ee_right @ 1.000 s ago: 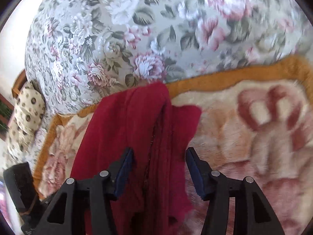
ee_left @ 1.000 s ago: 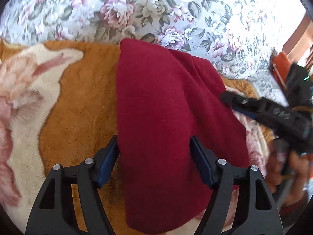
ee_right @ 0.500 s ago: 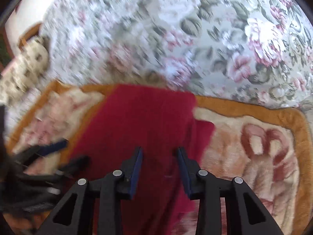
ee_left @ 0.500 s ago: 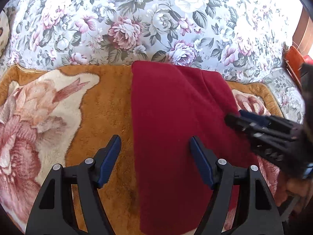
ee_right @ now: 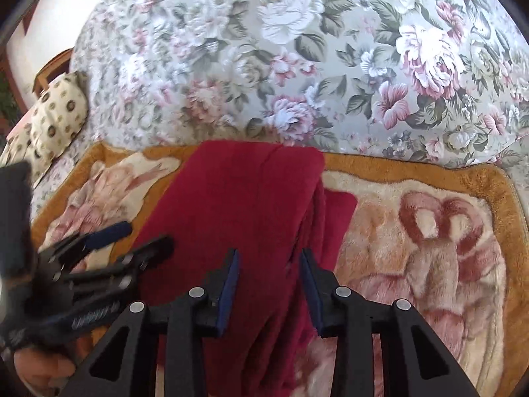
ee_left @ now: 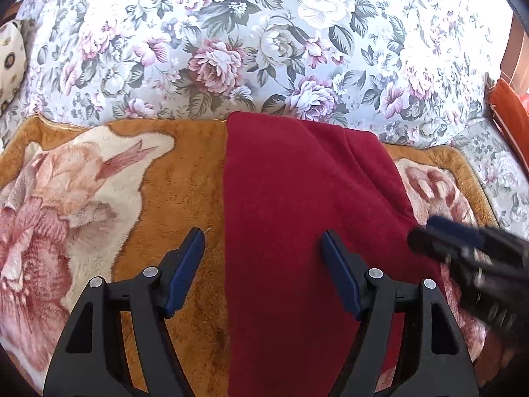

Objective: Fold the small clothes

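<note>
1. the red cloth [ee_left: 297,231] lies flat in a long folded strip on the rug [ee_left: 178,172], its far end at the rug's edge where the floral sheet [ee_left: 231,33] begins.
2. the left gripper [ee_left: 263,254] hovers over the cloth's left edge with its jaws wide apart and nothing between them.
3. the right gripper [ee_right: 268,264] sits over the cloth's right side, jaws partly apart and not pinching anything that i can see.
4. risk: along the right side the layers [ee_right: 317,205] stack unevenly, with a lower flap [ee_right: 340,208] sticking out. a pinch there could catch only the top layer, and the fold would slide open.
5. risk: the rug's pile looks deep and grippy. a low finger could snag it and drag cloth and rug together.
6. risk: the two grippers are close across a narrow strip, so they could knock each other on the next reach.
7. the cloth looks like soft, matte fleece, thick and limp, with rounded fold lines.
8. the rug is plush, orange-bordered, with cream and pink figures. the sheet looks smooth and thin.
</note>
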Demonstrator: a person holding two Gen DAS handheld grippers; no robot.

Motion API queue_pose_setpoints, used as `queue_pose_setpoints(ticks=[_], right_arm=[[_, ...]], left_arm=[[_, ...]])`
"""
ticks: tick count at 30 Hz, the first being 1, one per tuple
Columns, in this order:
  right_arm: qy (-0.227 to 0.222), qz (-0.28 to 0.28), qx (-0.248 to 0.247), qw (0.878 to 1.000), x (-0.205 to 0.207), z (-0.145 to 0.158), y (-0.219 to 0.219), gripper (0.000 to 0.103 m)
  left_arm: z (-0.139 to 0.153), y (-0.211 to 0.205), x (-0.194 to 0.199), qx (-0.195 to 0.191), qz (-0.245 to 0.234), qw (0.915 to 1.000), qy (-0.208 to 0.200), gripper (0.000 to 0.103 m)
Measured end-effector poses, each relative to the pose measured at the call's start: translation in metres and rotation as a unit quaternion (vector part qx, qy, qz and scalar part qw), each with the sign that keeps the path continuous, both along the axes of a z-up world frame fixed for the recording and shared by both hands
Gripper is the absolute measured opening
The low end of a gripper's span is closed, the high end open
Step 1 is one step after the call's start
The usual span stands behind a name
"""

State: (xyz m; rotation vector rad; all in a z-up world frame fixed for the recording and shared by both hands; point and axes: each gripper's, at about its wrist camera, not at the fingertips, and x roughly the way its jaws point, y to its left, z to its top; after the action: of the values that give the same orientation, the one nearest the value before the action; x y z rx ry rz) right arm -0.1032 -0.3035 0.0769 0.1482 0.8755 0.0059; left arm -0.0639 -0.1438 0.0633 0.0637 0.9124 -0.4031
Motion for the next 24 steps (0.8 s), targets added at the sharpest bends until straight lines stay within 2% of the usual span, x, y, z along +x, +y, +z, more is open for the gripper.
queue_pose_setpoints(ticks=[3,5,8,10,15,18,22,24], right_arm=[[0.024,0.004,-0.026,0.999,-0.006,-0.021,0.012,0.035],[0.032,0.004,-0.017,0.999,-0.008,-0.029,0.011,0.035],[0.022,-0.01,0.005,1.0,-0.016,-0.015,0.005,0.035],[0.004,-0.022,0.012,1.0,-0.025,-0.002,0.002,0.037],[-0.037,-0.055,-0.015,0.998,-0.051,0.029,0.005,0.038],[-0.052,-0.07,-0.007,0.996,-0.062,0.038,0.005,0.042],[-0.063,-0.08,0.006,0.995,-0.07,0.045,0.007,0.044],[-0.063,-0.076,0.005,0.995,-0.073,0.048,0.011,0.044]], left_arm=[[0.003,0.0,-0.007,0.014,0.004,0.9998,-0.01,0.073],[0.005,-0.001,-0.013,0.026,0.004,0.9996,-0.013,0.073],[0.013,0.002,-0.023,0.039,0.005,0.9988,-0.027,0.073],[0.022,0.007,-0.031,0.036,0.011,0.9986,-0.037,0.073],[0.042,0.019,-0.046,0.019,0.034,0.9981,-0.047,0.073],[0.051,0.024,-0.055,0.012,0.04,0.9977,-0.054,0.073],[0.058,0.024,-0.068,0.059,0.059,0.9933,-0.08,0.073],[0.06,0.025,-0.073,0.066,0.056,0.9925,-0.087,0.073]])
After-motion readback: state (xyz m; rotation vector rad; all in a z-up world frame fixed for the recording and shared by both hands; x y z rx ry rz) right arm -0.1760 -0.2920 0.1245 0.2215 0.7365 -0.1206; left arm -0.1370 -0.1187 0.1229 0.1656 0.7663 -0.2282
